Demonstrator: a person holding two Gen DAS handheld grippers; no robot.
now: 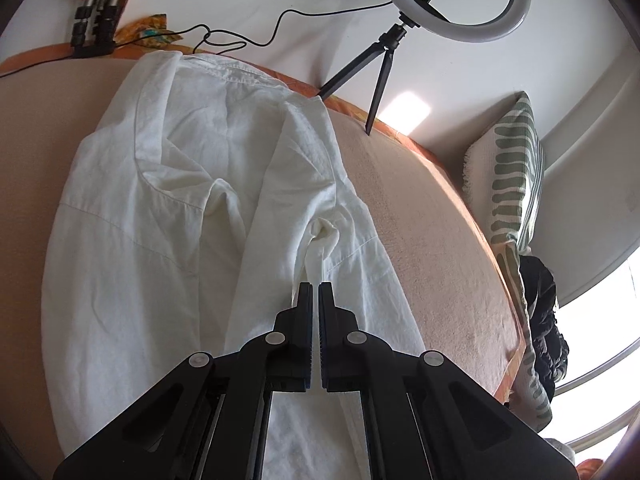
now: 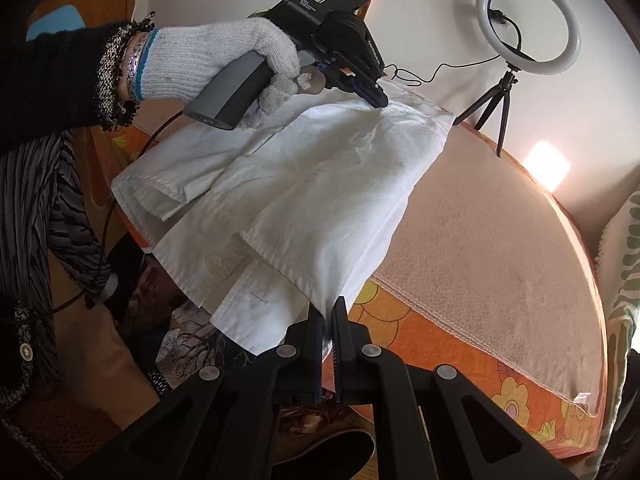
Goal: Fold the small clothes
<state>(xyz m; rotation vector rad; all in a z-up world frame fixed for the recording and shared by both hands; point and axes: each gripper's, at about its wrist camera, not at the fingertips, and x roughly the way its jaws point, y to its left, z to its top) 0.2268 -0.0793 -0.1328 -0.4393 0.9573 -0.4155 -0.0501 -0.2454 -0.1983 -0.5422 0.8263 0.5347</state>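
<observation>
My right gripper (image 2: 329, 320) is clamped on the near hem of the white shirt (image 2: 304, 184), at the table's front edge. Farther off, my left gripper (image 2: 378, 102) pinches the cloth by the far end. The shirt lies rumpled on the beige towel (image 2: 500, 248); I judge folding barely begun, every fold remaining.
</observation>
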